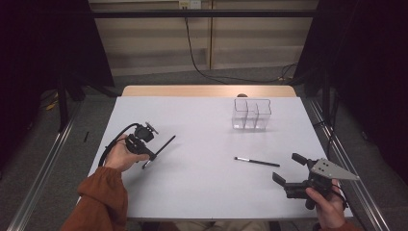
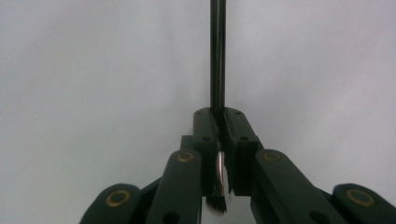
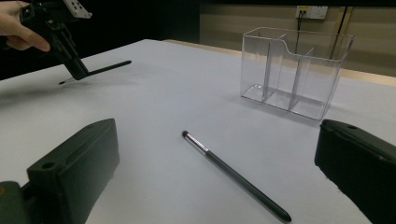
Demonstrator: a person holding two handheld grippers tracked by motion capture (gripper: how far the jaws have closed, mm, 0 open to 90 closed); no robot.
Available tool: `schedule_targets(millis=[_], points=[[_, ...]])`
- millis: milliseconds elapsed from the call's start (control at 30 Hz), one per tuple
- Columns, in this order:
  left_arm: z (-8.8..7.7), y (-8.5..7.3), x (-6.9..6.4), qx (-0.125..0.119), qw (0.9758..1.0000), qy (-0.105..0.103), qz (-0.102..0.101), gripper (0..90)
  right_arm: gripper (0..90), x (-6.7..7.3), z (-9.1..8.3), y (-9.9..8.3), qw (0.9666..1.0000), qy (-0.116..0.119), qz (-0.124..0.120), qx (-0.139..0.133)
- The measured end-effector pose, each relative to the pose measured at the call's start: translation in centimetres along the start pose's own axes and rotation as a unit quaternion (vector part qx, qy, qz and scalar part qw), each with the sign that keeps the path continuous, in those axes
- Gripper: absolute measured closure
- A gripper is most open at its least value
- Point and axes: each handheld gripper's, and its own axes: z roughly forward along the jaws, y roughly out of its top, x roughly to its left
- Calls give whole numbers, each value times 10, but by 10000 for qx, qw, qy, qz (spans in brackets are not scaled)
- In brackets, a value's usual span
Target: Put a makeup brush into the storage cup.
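Note:
My left gripper (image 1: 152, 158) is shut on a thin black makeup brush (image 1: 166, 144) at the table's left side. In the left gripper view the pads clamp its silver ferrule (image 2: 221, 168), and the long handle (image 2: 217, 56) runs straight out ahead. From the right gripper view that brush (image 3: 109, 66) hangs just above the table under the left gripper (image 3: 77, 71). A second black brush (image 1: 257, 161) lies flat at the right. My right gripper (image 1: 287, 167) stands open just right of it, and the brush (image 3: 233, 175) lies ahead between the wide jaws.
A clear plastic organiser (image 1: 251, 114) with several compartments stands at the back right of the white table (image 1: 202, 120); it looks empty (image 3: 294, 65). A wooden strip (image 1: 207, 90) borders the far edge. Metal rails run along both sides on the floor.

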Motion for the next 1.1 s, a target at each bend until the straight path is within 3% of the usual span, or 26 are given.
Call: schedule_targets(millis=[133, 267, 367, 533, 633, 733, 767, 800, 833, 933, 1033, 1100], points=[[-10, -4, 1, -489, 9983, -315, -62, 845, 0, 0, 0, 0, 10000, -3, -3, 5], [-14, -6, 3, -688, 9971, -316, -78, 845, 0, 0, 0, 0, 10000, 0, -4, 3], [-18, -10, 2, -972, 9943, -432, -22, 845, 0, 0, 0, 0, 10000, -8, 0, 8], [-19, -12, 1, -1163, 9925, -362, 22, 845, 0, 0, 0, 0, 10000, -1, -9, 3], [-21, -14, -1, -1444, 9890, -328, -6, 845, 0, 0, 0, 0, 10000, -7, -16, 11], [-22, -15, -1, -1546, 9876, -251, -72, 844, 0, 0, 0, 0, 10000, -11, -2, 6], [-21, -16, 0, -1701, 9849, -292, -122, 845, 0, 0, 0, 0, 10000, -2, -5, 5], [-21, -16, 0, -1701, 9849, -292, -122, 844, 0, 0, 0, 0, 10000, -2, -5, 5], [-21, -18, -1, -1893, 9814, -305, -92, 845, 0, 0, 0, 0, 10000, 1, -22, 6], [-22, -20, -3, -2146, 9763, -279, -88, 844, 0, -1, -1, 0, 10000, -13, -37, 3], [-23, -21, -5, -2223, 9748, -162, -58, 844, 0, -1, -1, 0, 10000, -7, -17, 7], [-24, -22, -5, -2342, 9720, -162, -53, 844, 0, 0, 0, 0, 10000, -7, -17, 7]])
